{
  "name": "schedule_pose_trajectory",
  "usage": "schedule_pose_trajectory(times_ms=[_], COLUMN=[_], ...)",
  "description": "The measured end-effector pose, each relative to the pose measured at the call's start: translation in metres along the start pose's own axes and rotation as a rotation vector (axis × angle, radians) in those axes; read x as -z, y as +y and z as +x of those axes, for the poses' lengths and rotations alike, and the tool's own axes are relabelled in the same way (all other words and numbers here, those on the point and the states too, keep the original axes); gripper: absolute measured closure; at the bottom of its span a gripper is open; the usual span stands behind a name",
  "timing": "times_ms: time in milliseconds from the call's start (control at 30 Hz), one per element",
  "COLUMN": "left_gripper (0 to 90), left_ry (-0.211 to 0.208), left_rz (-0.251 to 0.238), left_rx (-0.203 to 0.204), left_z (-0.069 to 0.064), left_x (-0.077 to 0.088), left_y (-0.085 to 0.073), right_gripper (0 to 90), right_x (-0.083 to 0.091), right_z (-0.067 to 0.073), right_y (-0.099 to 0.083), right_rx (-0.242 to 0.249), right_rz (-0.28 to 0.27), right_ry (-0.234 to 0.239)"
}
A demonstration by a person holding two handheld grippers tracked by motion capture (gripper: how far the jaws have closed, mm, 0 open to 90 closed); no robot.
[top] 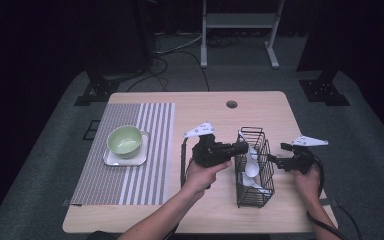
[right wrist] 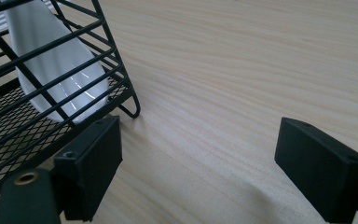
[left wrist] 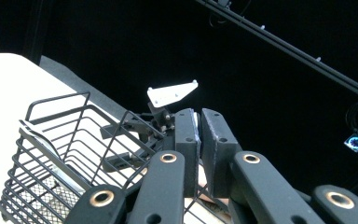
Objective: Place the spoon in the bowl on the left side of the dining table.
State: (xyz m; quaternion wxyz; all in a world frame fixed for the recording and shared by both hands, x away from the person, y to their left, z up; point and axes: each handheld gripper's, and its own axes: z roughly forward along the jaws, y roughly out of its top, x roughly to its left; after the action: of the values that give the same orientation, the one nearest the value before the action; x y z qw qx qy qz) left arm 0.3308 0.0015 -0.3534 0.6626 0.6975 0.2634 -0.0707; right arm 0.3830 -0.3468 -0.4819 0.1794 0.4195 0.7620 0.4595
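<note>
spoon: top cut off | basket: left side cut off

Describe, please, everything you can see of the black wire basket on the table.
The black wire basket looks like thin coated metal: open rod sides, a fine mesh floor and small looped feet. It stands upright on the pale wooden table, right of centre. White spoons lie inside it. The left gripper meets its near-left rim with jaws shut; the right gripper sits at its right side, jaws open, one beside a foot.
</note>
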Motion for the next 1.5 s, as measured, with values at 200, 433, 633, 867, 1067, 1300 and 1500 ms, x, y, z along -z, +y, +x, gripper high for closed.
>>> schedule_pose_trajectory(times_ms=[200,433,633,867,1067,1300,1500], left_gripper=[85.6,85.6,85.6,85.6,85.6,85.6,85.6], left_ry=[-0.010,-0.014,-0.012,-0.006,-0.003,0.004,0.006], left_rz=[-0.026,-0.050,-0.069,-0.082,-0.089,-0.099,-0.117], left_rx=[0.024,0.029,0.021,0.024,0.023,0.037,0.049], left_z=[0.001,-0.001,-0.004,-0.003,-0.001,0.002,0.004], left_x=[0.005,0.012,0.019,0.025,0.030,0.035,0.042], left_y=[0.002,0.008,0.015,0.016,0.017,0.016,0.018], right_gripper=[13.7,13.7,13.7,13.7,13.7,13.7,13.7], right_x=[0.000,0.000,0.000,0.000,0.000,0.000,0.000], right_z=[0.000,0.000,0.000,-0.001,-0.001,-0.001,-0.001], right_y=[0.000,0.000,0.000,0.000,0.000,0.000,0.000], right_rx=[-0.005,-0.005,-0.006,-0.007,-0.007,-0.012,-0.013], right_rz=[0.000,0.000,0.000,0.001,0.001,0.001,0.001], right_ry=[0.001,0.001,0.001,-0.001,-0.002,0.003,0.002])
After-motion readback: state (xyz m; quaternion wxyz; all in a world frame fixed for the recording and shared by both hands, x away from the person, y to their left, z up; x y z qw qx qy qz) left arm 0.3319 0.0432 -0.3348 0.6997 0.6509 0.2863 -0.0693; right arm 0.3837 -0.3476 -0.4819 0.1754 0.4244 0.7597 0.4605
